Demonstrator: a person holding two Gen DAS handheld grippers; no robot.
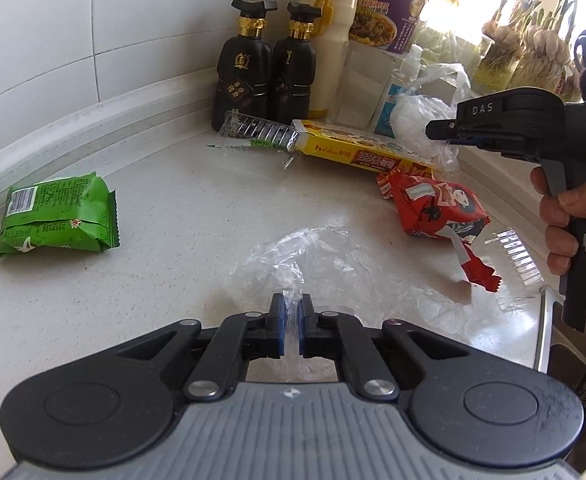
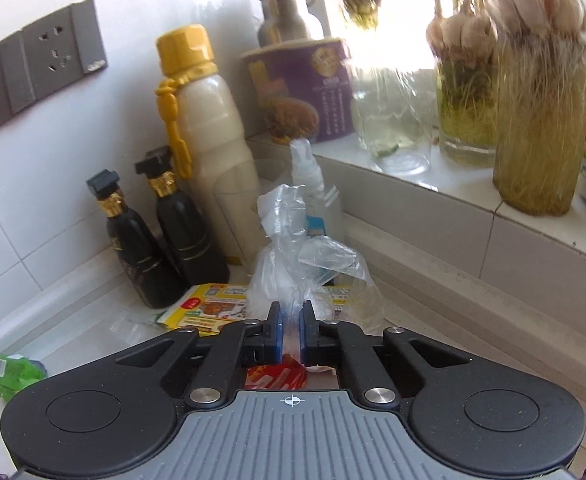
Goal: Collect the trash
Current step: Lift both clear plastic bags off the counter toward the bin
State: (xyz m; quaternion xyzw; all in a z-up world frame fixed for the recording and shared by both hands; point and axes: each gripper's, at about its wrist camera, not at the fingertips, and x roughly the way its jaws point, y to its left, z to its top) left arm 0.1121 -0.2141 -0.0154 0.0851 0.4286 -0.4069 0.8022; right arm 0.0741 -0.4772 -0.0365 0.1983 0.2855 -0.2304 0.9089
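Left wrist view showed a clear plastic bag (image 1: 293,264) lying flat and crumpled on the countertop (image 1: 165,184), its near edge pinched in the closed left gripper (image 1: 291,306). Right gripper (image 2: 291,316) was clamped on a second clear bag (image 2: 289,248), standing upright before 2 black bottles (image 2: 165,240).

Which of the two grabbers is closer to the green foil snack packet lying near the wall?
Left. The left gripper pinches a clear plastic bag on the counter beside the green foil snack packet; the right gripper is across the counter, beyond the red wrapper.
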